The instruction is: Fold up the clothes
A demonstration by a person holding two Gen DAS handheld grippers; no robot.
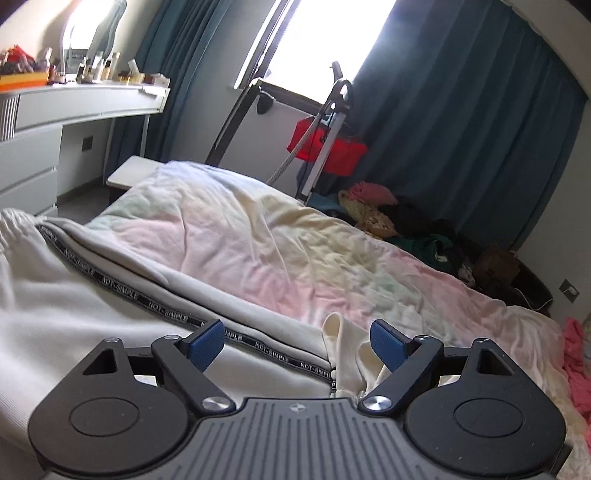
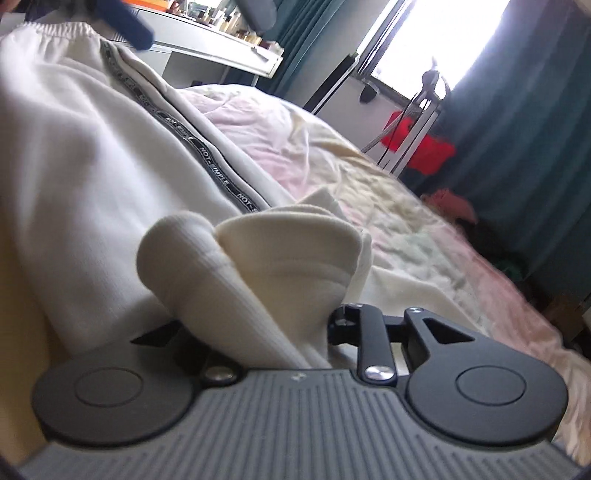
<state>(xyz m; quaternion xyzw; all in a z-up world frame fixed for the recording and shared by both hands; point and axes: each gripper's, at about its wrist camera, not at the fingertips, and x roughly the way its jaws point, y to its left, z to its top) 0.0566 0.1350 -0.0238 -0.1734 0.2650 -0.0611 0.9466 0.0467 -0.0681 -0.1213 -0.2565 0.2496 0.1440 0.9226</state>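
Cream trousers (image 1: 74, 306) with a black "NOT-SIMPLE" tape (image 1: 122, 288) down the side lie flat on the bed. My left gripper (image 1: 297, 345) hovers open over their lower end, blue pads wide apart, nothing between them. The ribbed cream cuff (image 1: 343, 350) sits just inside its right pad. In the right wrist view the same cuff (image 2: 258, 266) stands bunched up between the jaws of my right gripper (image 2: 295, 325). The cloth covers both pads, so their grip is hidden. A blurred blue fingertip (image 2: 129, 22) of the left gripper shows at top left.
A pastel quilt (image 1: 295, 251) covers the bed. Beyond its far side lie a heap of clothes (image 1: 388, 210) on the floor, a red bag on a stand (image 1: 328, 144) and teal curtains (image 1: 461, 129). A white dresser (image 1: 74, 110) with bottles stands at left.
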